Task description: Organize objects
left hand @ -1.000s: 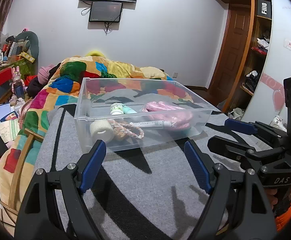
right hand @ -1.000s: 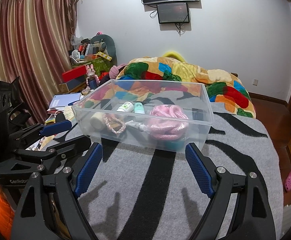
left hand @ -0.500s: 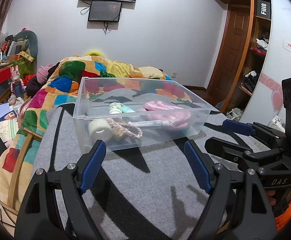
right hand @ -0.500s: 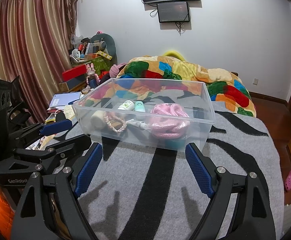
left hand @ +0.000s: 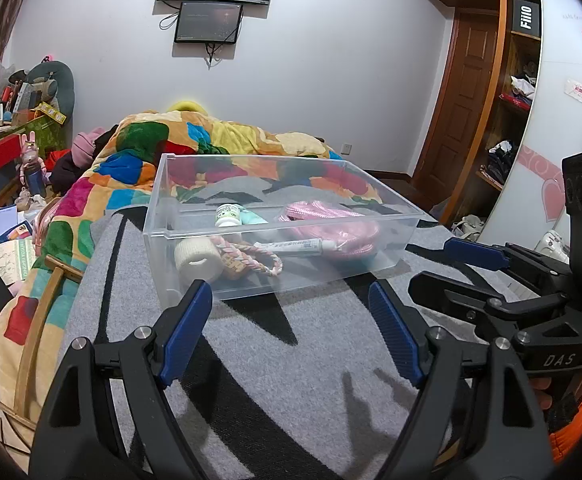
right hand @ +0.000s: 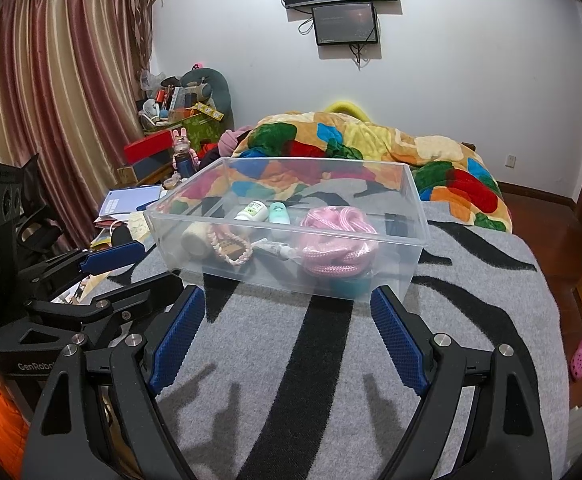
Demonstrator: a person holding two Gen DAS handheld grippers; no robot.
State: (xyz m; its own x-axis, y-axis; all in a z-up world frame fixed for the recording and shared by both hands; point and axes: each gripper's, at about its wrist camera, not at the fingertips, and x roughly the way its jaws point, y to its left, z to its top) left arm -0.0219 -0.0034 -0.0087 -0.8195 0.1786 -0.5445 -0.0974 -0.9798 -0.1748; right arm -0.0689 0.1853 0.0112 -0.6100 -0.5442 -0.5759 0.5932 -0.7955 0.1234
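Observation:
A clear plastic bin [left hand: 379, 258] [right hand: 411, 264] stands on the grey zebra-striped blanket. Inside lie a pink rope coil [left hand: 331, 228] [right hand: 337, 240], a white bandage roll [left hand: 197, 258] [right hand: 195, 240], a braided pink-and-white cord [left hand: 251, 252] [right hand: 231, 246], a white tube [left hand: 291, 246], a white bottle [left hand: 227, 216] [right hand: 251, 211] and a mint container [left hand: 253, 218] [right hand: 279, 214]. My left gripper [left hand: 291, 328] is open and empty, just short of the bin's near wall. My right gripper [right hand: 287, 328] is open and empty, also in front of the bin. Each gripper shows at the edge of the other's view.
A colourful patchwork quilt [left hand: 139, 168] lies behind the bin. Cluttered boxes and books sit on the floor at the left [right hand: 163, 148]. A wooden wardrobe and door [left hand: 471, 120] stand at the right. A wooden chair back [left hand: 47, 300] is beside the bed's left edge.
Both grippers have drifted slightly; the bin sits a little higher and nearer in the views. Nothing was taken hold of or let go.

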